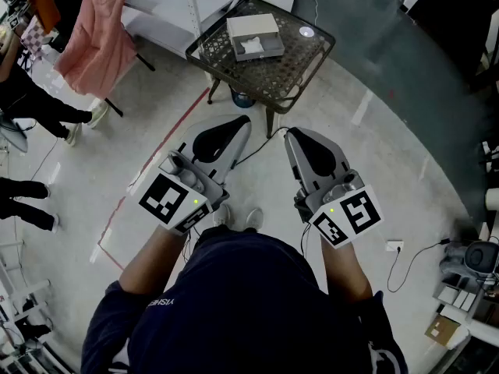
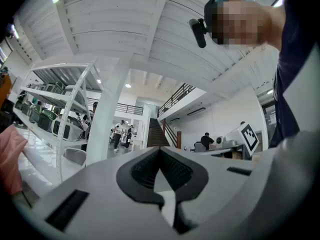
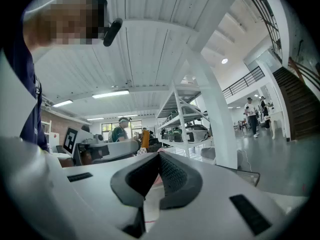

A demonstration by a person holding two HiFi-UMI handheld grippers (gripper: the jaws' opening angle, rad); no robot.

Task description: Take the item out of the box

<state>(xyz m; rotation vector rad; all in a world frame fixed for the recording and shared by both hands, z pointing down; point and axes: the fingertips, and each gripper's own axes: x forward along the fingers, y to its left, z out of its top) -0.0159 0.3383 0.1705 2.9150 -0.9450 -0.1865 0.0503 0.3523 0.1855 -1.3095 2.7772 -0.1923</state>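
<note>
- Box (image 1: 254,37): white, open-topped, well ahead of both grippers and touched by neither. It sits on a dark mesh table (image 1: 300,68).
- Item (image 1: 253,47): pale, lying inside the box; its kind cannot be made out.
- Round disc (image 1: 306,31): small, on the table just right of the box.
- Left gripper (image 1: 242,119): jaws closed tip to tip with nothing between them, pointing towards the table.
- Right gripper (image 1: 290,133): jaws likewise pressed together and empty, beside the left one.
- Pink cloth (image 1: 97,41): hanging far ahead and left of the left gripper.
- Red floor line (image 1: 156,158): running under the left gripper.
</note>
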